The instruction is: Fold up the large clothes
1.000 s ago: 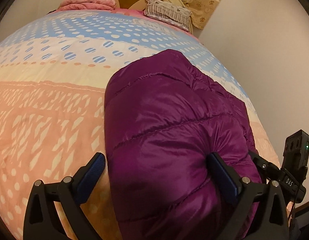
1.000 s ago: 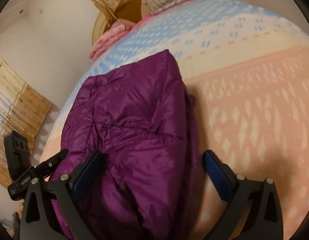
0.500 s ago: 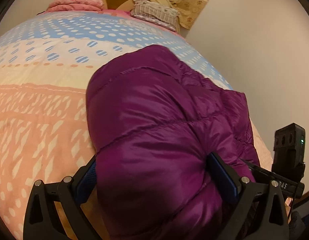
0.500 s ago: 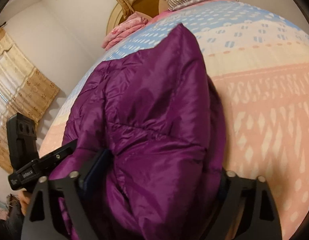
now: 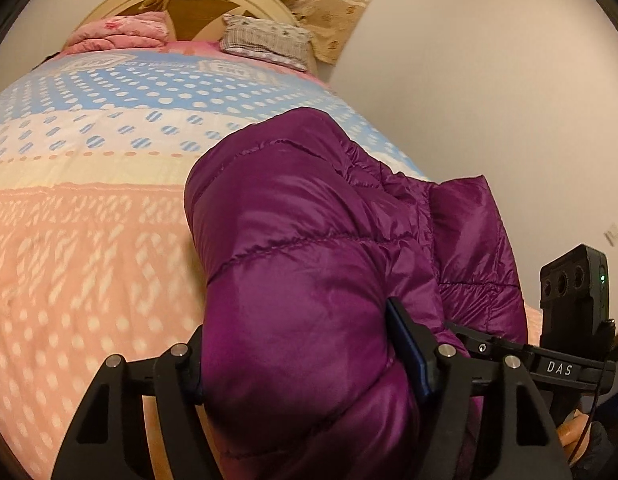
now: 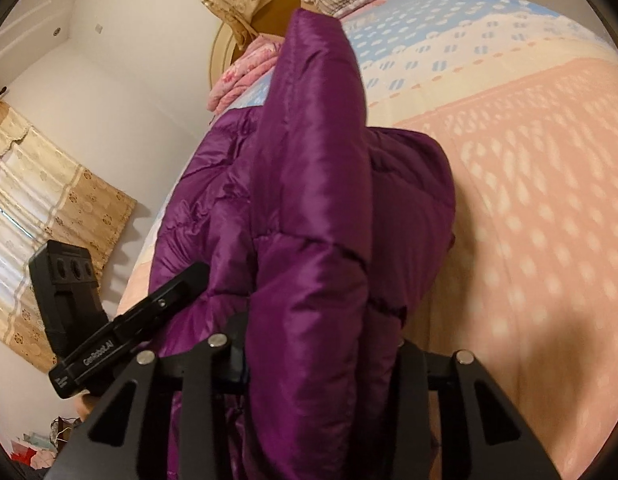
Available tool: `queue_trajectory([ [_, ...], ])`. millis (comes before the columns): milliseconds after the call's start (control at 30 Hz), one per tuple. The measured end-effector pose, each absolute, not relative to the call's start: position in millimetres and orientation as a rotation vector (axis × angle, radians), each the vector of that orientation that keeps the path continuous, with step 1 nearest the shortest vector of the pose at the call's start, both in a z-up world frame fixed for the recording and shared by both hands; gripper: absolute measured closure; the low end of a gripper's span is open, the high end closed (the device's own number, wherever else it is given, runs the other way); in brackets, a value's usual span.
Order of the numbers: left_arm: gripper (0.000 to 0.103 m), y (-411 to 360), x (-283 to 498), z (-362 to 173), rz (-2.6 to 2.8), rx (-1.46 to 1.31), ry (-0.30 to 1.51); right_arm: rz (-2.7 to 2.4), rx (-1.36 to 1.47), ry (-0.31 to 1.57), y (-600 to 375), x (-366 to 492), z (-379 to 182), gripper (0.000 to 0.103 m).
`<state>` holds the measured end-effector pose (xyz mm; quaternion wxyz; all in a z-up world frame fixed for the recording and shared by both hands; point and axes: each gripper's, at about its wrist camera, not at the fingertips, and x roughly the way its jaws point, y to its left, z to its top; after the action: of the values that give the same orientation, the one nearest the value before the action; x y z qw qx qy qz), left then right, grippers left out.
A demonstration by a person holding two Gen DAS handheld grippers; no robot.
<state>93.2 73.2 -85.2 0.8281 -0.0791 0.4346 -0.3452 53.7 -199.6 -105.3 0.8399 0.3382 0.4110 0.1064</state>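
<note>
**Currently: Both Grippers Closing on the Purple Jacket**

Left gripper (image 5: 297, 364): jaws are closing, with a thick padded fold of the purple down jacket (image 5: 309, 264) between them. The blue pad of the right-hand finger (image 5: 407, 356) presses into the fabric; the opposite finger is mostly covered by the bulging fold, its edge touching the cloth. The fold is grasped.

Right gripper (image 6: 321, 356): jaws are closing, and a bunched fold of the same jacket (image 6: 309, 200) fills the gap between them. Both fingers are largely hidden behind the fabric, which swells out over them on either side. The fold is grasped.

Jacket position: the garment lies at the near edge of the bed, on the patterned bedspread (image 5: 89, 248), near the side closest to the wall (image 5: 489, 100). In the right wrist view, one quilted section stands raised as a tall ridge above the rest of the jacket. In the left wrist view, a collar-like flap (image 5: 469, 208) sits up at the jacket's far right side.

Each gripper shows in the other's view, just beside the jacket: the right unit (image 5: 569, 320) at the right edge of the left view, the left unit (image 6: 89, 312) at the left edge of the right view.

Surroundings: a folded pink blanket (image 5: 121, 32) and a striped pillow (image 5: 265, 40) rest at the head of the bed against the rounded headboard (image 5: 197, 4). Beige curtains (image 6: 41, 232) hang at the side.
</note>
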Motion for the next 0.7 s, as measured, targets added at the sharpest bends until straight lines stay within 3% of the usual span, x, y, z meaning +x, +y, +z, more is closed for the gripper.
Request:
queue_trajectory([
  [367, 0.031, 15, 28, -43, -0.943, -0.133, 0.888, 0.082, 0.699, 0.767, -214, -50, -57, 0.064],
  [700, 0.031, -120, -10, -1, -1.205, -0.056, 0.842, -0.128, 0.656, 0.608, -288, -146, -2, 0.064],
])
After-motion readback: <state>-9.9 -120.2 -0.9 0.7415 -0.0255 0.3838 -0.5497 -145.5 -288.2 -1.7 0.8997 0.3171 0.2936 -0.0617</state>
